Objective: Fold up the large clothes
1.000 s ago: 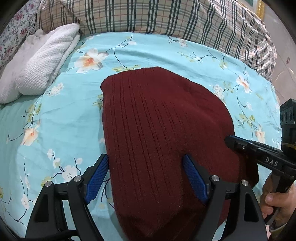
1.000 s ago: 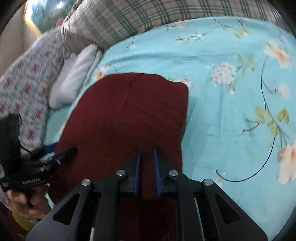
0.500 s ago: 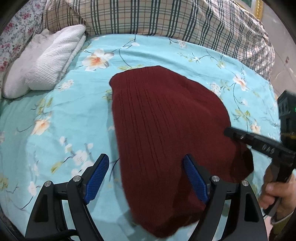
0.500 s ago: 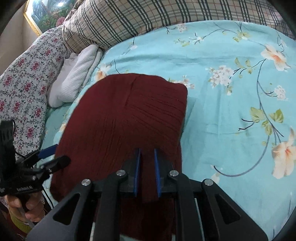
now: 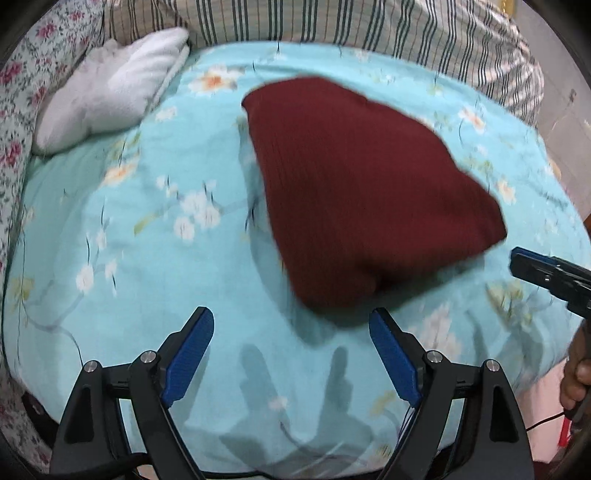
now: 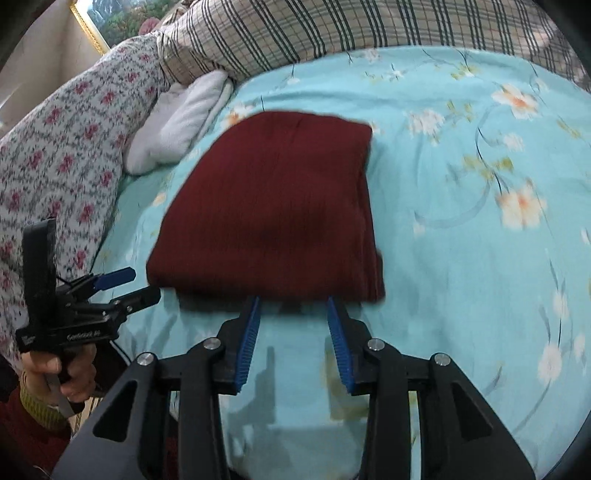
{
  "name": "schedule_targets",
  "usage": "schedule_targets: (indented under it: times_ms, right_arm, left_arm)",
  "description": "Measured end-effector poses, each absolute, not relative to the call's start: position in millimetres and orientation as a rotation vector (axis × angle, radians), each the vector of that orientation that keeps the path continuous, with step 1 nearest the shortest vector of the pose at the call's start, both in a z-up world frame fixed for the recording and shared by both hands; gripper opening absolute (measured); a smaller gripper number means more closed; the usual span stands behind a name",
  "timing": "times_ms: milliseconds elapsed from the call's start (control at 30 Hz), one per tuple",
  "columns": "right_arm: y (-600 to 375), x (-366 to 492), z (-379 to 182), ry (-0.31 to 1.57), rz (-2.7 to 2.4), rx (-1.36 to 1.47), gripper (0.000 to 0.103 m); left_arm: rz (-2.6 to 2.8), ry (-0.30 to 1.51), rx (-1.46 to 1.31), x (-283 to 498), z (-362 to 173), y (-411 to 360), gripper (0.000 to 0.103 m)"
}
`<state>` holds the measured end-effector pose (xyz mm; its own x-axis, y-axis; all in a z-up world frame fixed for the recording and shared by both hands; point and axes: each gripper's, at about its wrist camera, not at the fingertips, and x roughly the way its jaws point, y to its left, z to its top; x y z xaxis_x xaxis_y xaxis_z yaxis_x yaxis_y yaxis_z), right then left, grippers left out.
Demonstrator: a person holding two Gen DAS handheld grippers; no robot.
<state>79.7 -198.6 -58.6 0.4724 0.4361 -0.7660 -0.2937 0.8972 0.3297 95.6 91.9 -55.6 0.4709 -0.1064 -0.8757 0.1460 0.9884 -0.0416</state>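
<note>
Both of your tools are free of cloth: your left gripper (image 5: 291, 354) has its jaws spread wide over bare sheet at the bottom of its view, and your right gripper (image 6: 293, 343) sits with its jaws parted, holding nothing, just short of the near edge of the dark red sweater (image 6: 273, 210). The sweater lies folded into a compact block in the centre of both views, flat on the turquoise floral bedsheet (image 6: 461, 258), so the fold looks close to finished. The risk now is catching that near edge as you pull away: the right blue pads (image 6: 249, 343) are just beside the hem, and a forward nudge or a careless closing could drag a layer loose and undo the stack. The soft bed gives under pressure, so pressing down to smooth it may also skew the layers. Both views are blurred by motion, so fine wrinkles cannot be judged. A white towel (image 5: 110, 88) lies at the upper left, clear of the sweater, a plaid quilt (image 6: 332, 33) runs along the top, and a floral pillow (image 6: 66, 147) fills the left of the right view
</note>
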Motion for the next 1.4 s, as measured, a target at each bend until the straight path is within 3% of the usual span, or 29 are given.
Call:
schedule_targets:
  times_ms: [167, 300, 367, 433, 600, 767, 833, 1000, 1400]
  right_arm:
    - [-200, 50, -65, 1.003, 0.432, 0.145, 0.040]
    - [-198, 38, -62, 0.988, 0.412, 0.103, 0.056]
    - [-197, 35, -59, 0.982, 0.406, 0.084, 0.058]
    - [-196, 31, -53, 0.969, 0.411, 0.068, 0.070]
    - [-192, 19, -30, 0.921, 0.440, 0.010, 0.078]
    - [-189, 11, -10, 0.879, 0.478, -0.030, 0.090]
    - [-186, 15, -14, 0.886, 0.485, -0.040, 0.103]
    - [-182, 29, -33, 0.932, 0.482, -0.010, 0.103]
    - [-171, 52, -39, 0.967, 0.490, -0.035, 0.103]
  left_arm:
    - [-0.174, 1.089, 0.053, 75, -63, 88, 0.087]
    - [-0.203, 1.063, 0.085, 62, -56, 80, 0.087]
    - [-0.212, 1.046, 0.106, 56, -50, 76, 0.087]
    - [-0.207, 1.019, 0.138, 50, -40, 74, 0.087]
    - [-0.187, 0.926, 0.250, 33, -3, 70, 0.087]
    - [-0.126, 0.861, 0.265, 35, 21, 82, 0.102]
    - [-0.089, 0.884, 0.267, 45, 15, 86, 0.102]
    - [-0.017, 0.959, 0.275, 67, -5, 87, 0.102]
    - [-0.016, 0.953, 0.298, 90, -1, 72, 0.102]
